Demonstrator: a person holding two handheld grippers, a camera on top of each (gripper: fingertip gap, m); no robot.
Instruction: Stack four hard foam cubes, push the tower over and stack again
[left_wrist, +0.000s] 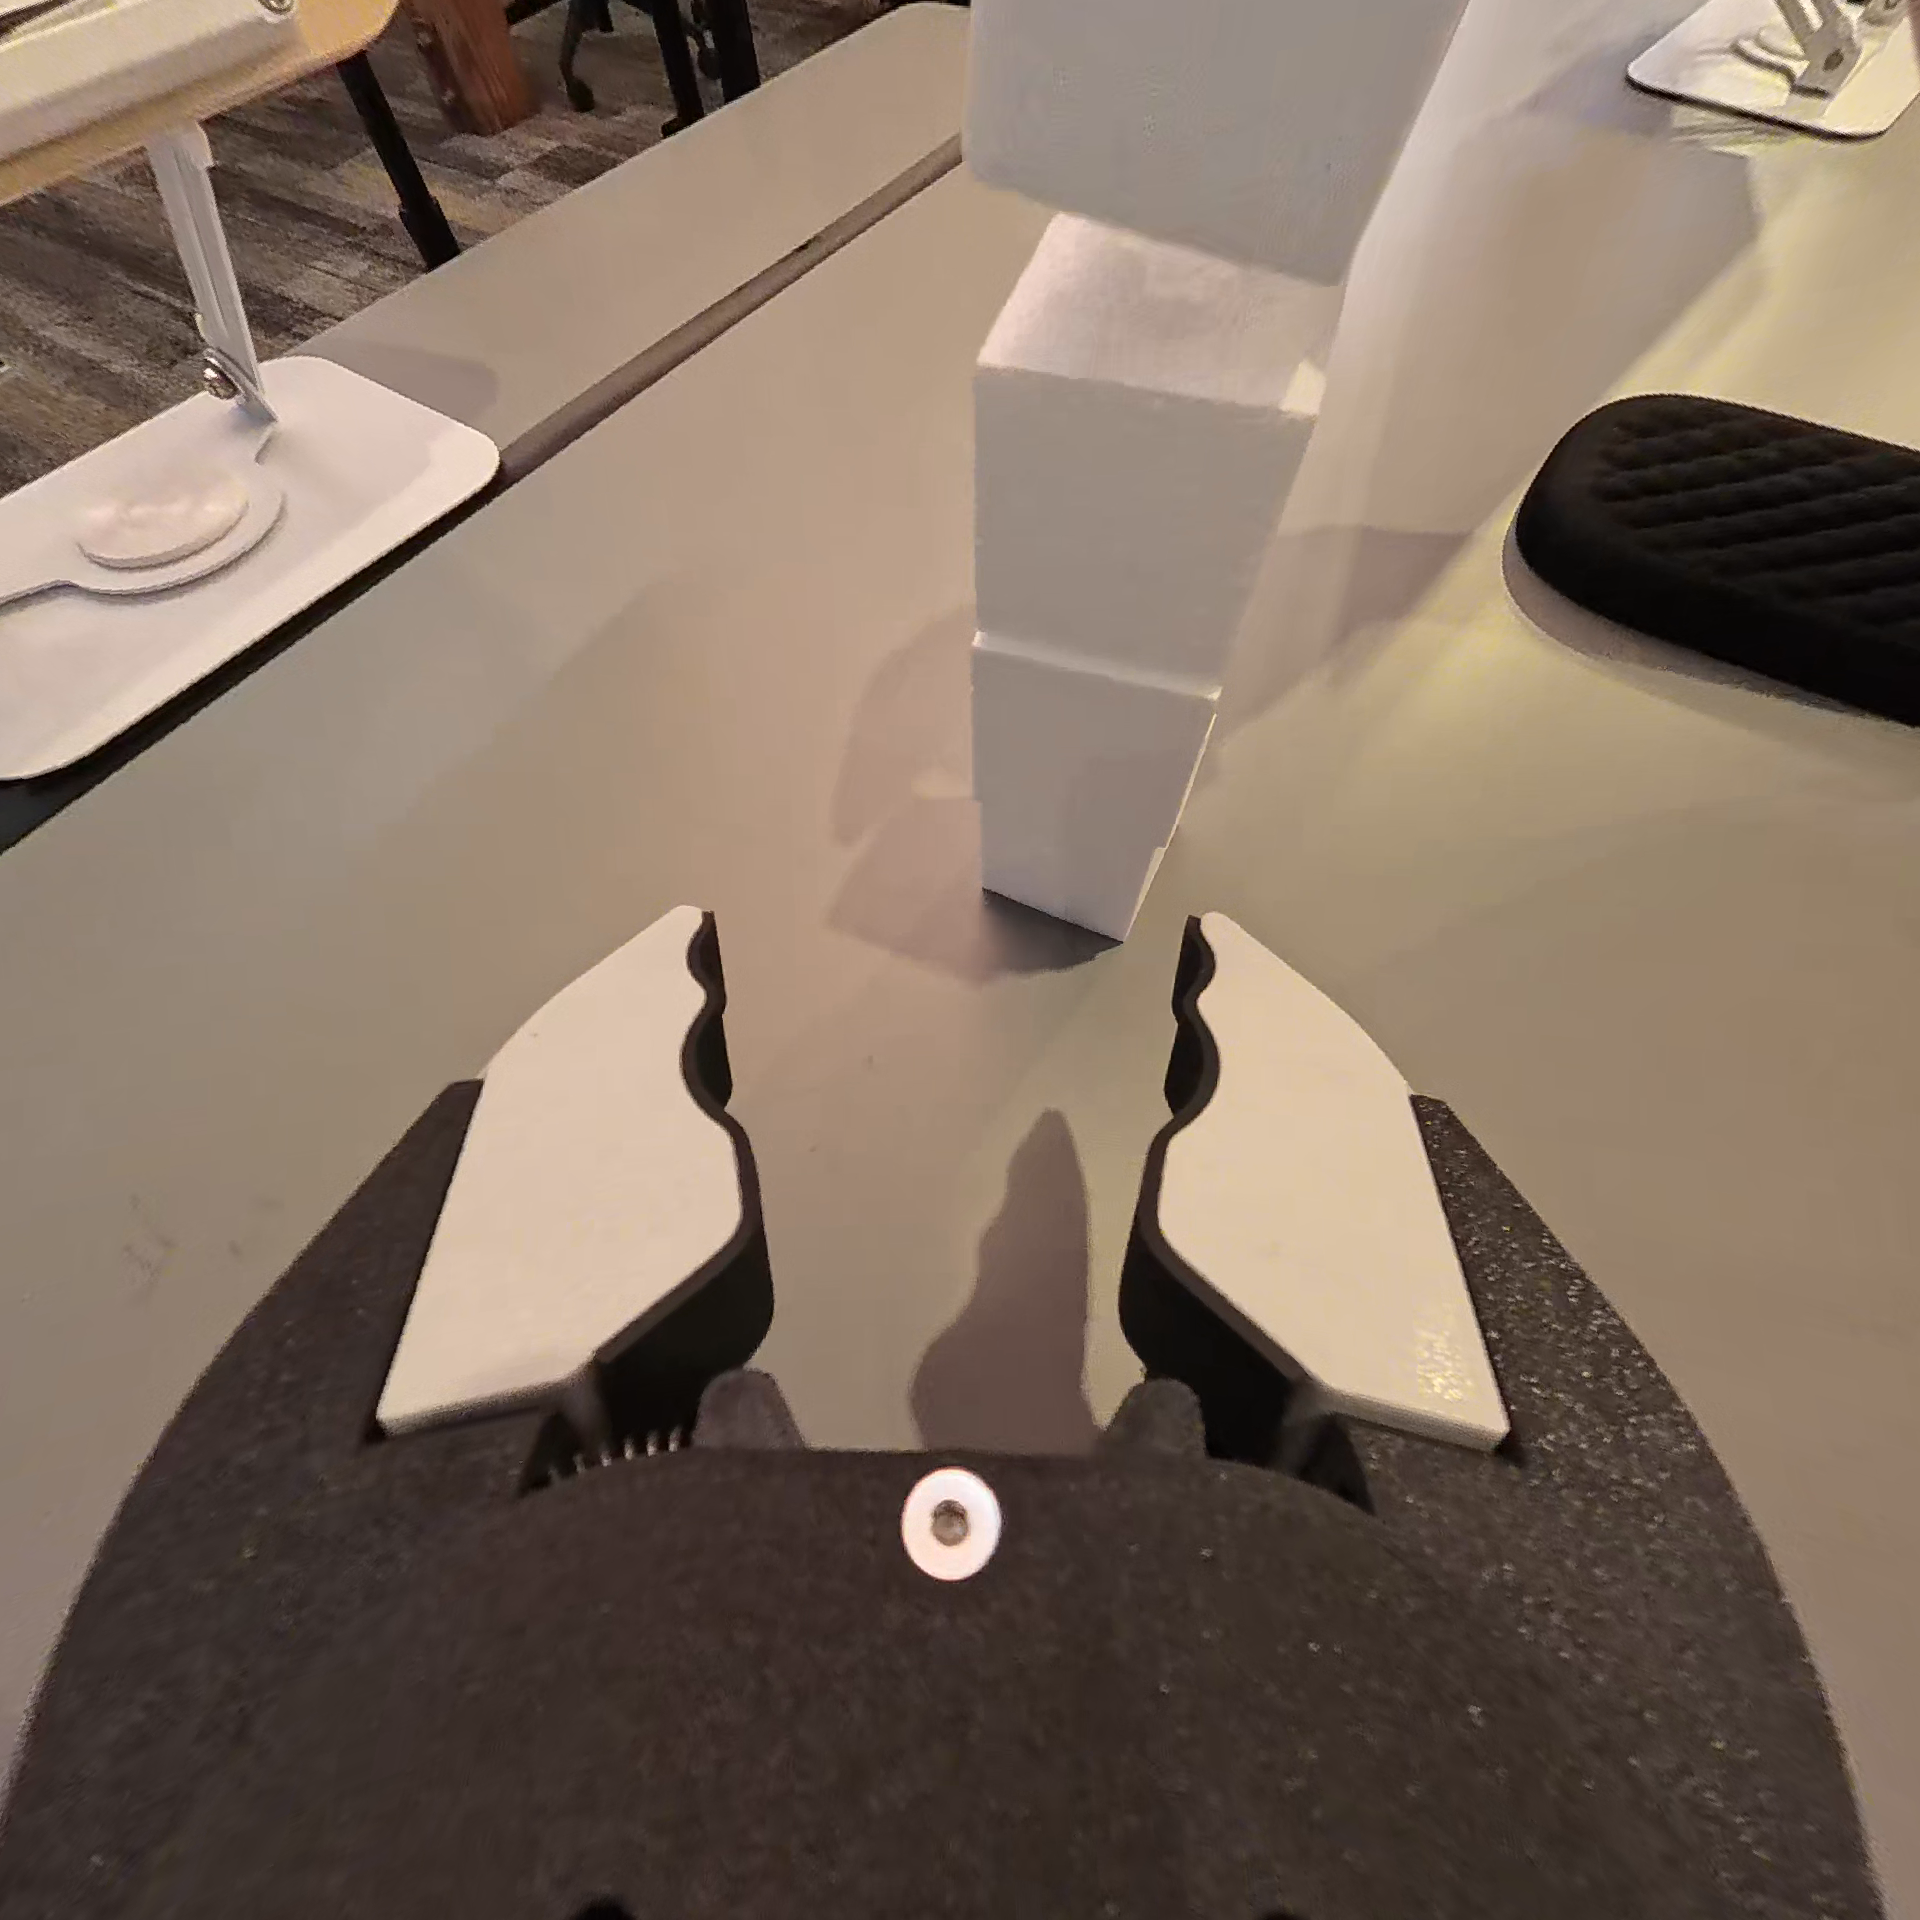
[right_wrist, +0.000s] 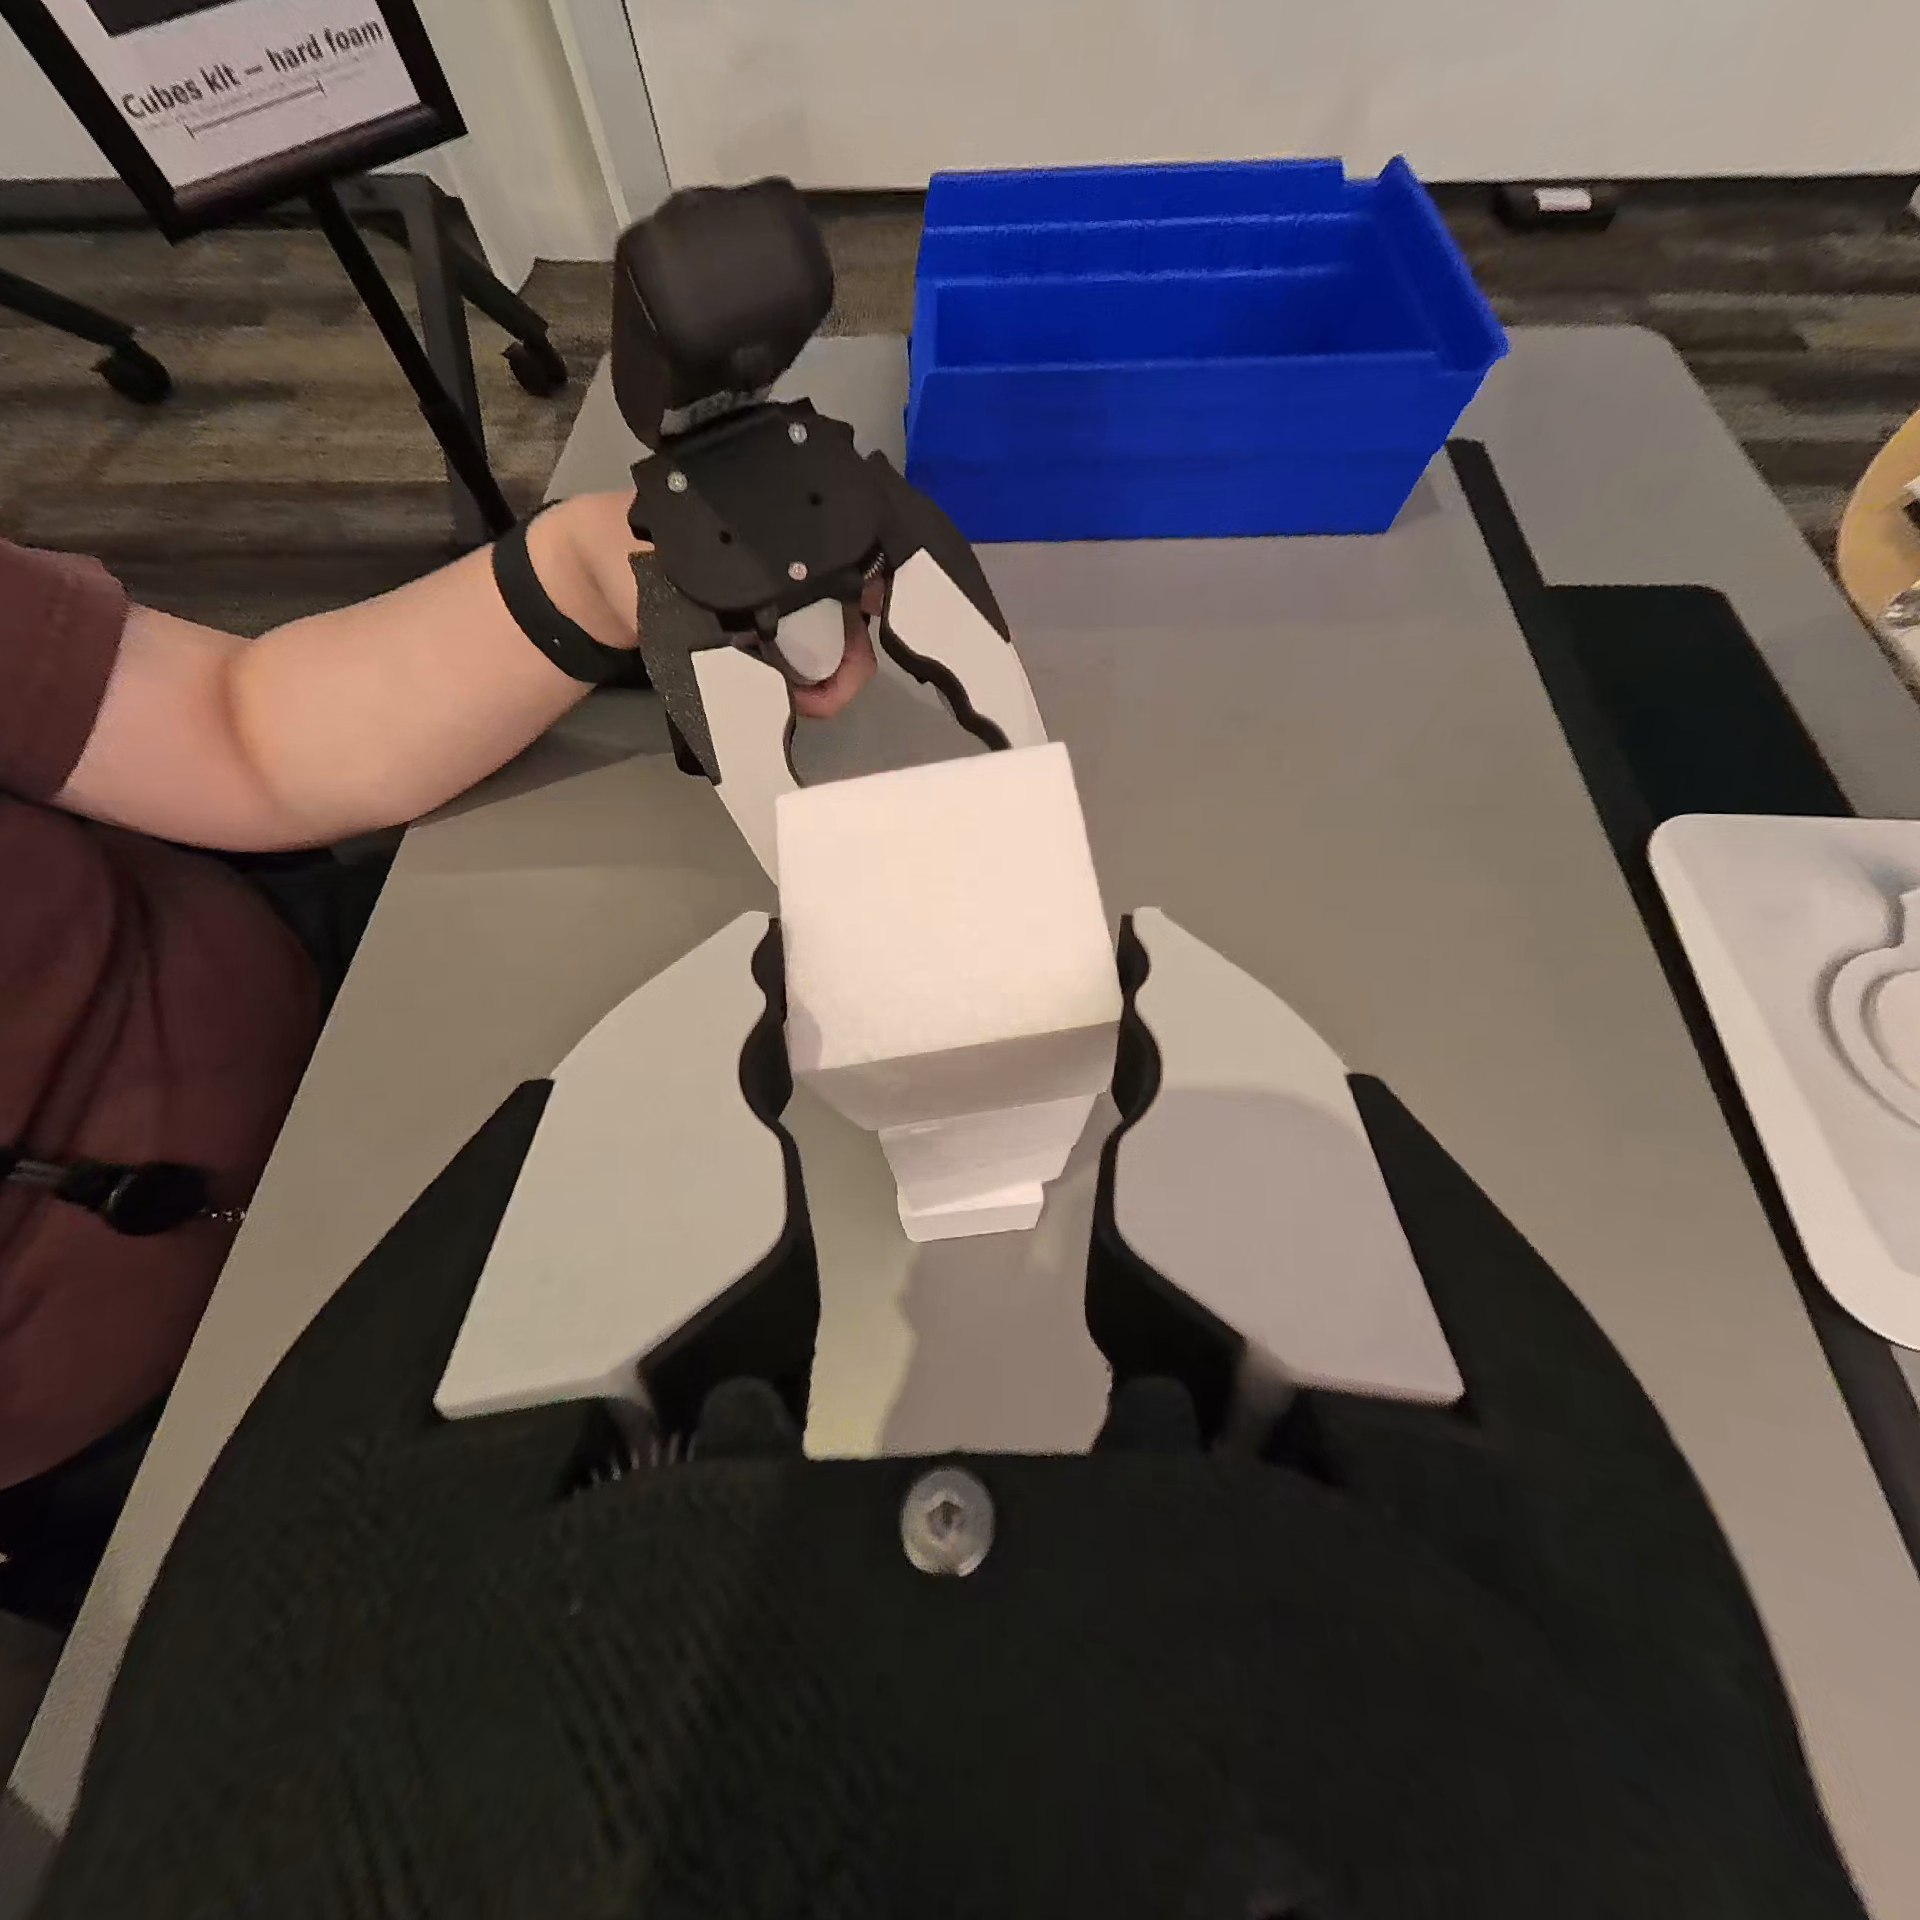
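Observation:
A tower of white foam cubes (left_wrist: 1091, 769) stands on the grey table (left_wrist: 520, 935). Three cubes are stacked, and a top cube (right_wrist: 935, 914) sits over them, shifted a little off line. My right gripper (right_wrist: 948, 956) is above the tower, with its jaws shut against both sides of the top cube. In the left wrist view the top cube (left_wrist: 1184, 114) is at the upper edge, with a blurred white finger (left_wrist: 1351, 436) beside the tower. My left gripper (left_wrist: 951, 935) is open and empty, low over the table just short of the bottom cube. It also shows behind the tower in the right wrist view (right_wrist: 894, 758).
A blue bin (right_wrist: 1195, 416) stands at the far end of the table. A black padded rest (left_wrist: 1745, 540) lies right of the tower, and a white stand base (left_wrist: 208, 561) lies to the left. A white tray (right_wrist: 1787, 1039) is at the right edge. A person's arm (right_wrist: 312, 707) reaches in from the left. Across from one pair of fingers to the other is roughly 12 cm.

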